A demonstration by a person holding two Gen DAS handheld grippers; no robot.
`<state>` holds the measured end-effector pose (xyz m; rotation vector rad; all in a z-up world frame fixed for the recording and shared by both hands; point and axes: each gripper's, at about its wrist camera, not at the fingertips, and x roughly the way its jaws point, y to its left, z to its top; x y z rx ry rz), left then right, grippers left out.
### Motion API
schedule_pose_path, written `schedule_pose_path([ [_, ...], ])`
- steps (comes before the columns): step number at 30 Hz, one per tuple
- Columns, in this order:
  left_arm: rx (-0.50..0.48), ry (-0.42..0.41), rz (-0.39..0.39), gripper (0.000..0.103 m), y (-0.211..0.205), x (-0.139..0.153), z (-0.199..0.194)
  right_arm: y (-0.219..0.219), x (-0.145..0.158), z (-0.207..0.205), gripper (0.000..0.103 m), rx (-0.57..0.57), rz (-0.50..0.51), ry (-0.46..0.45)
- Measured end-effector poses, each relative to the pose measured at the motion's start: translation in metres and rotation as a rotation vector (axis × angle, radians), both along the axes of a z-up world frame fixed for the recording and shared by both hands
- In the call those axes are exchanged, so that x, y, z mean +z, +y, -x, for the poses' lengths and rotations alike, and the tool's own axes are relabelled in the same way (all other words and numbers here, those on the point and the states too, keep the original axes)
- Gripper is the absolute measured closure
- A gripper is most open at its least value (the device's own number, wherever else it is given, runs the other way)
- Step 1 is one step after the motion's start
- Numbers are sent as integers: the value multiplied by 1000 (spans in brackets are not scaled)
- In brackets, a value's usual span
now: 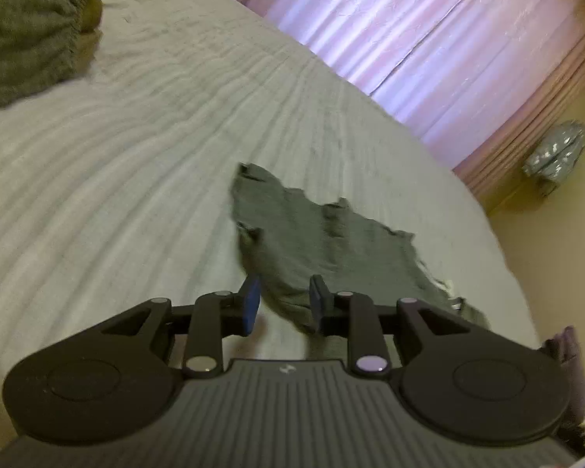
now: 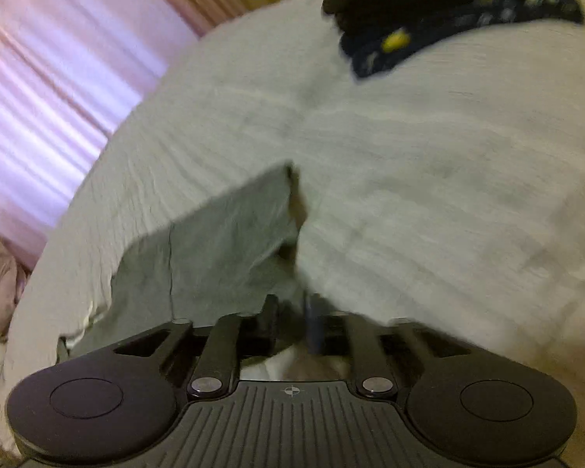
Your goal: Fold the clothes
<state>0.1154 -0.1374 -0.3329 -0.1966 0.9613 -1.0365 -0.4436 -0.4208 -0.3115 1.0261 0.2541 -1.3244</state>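
Note:
A grey-green cloth [image 1: 312, 234] lies flat and rumpled on the pale bedspread [image 1: 136, 156]. In the left wrist view my left gripper [image 1: 285, 304] hovers at the cloth's near corner. Its blue pads [image 1: 251, 304] stand apart, and the corner runs into the gap, close to the right finger. In the blurred right wrist view the same cloth [image 2: 222, 241] spreads out to the left, one edge lifted off the bedspread [image 2: 409, 195]. My right gripper [image 2: 292, 316] stands open at that near edge, and nothing shows pressed between its fingers.
An olive fuzzy blanket or pillow [image 1: 19, 19] sits at the far left of the bed. A dark patterned garment [image 2: 448, 11] lies at the far right. Pink curtains [image 1: 429, 39] hang beyond the bed, with a shiny object [image 1: 555, 152] past its edge.

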Motion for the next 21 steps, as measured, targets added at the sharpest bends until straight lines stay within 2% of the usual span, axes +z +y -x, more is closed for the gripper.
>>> schedule_pose_path([
  [1, -1, -3, -7, 81, 0, 0, -3, 0, 6, 3, 39, -22, 27, 33],
  [3, -26, -18, -13, 81, -7, 5, -8, -6, 19, 5, 39, -20, 99, 88],
  [6, -141, -105, -27, 73, -36, 18, -9, -29, 36, -15, 39, 190, 178, 81],
  [9, -265, -187, -48, 71, -77, 27, -7, -58, 40, -59, 39, 407, 216, 150],
  [15, -505, -340, -81, 61, -174, 33, 3, -111, 27, -130, 39, 654, 216, 262],
  [18, -569, -363, -60, 52, -222, 29, 6, -131, 18, -164, 38, 738, 251, 283],
  [21, -602, -427, -73, 50, -260, 16, 13, -138, 6, -195, 38, 822, 262, 287],
])
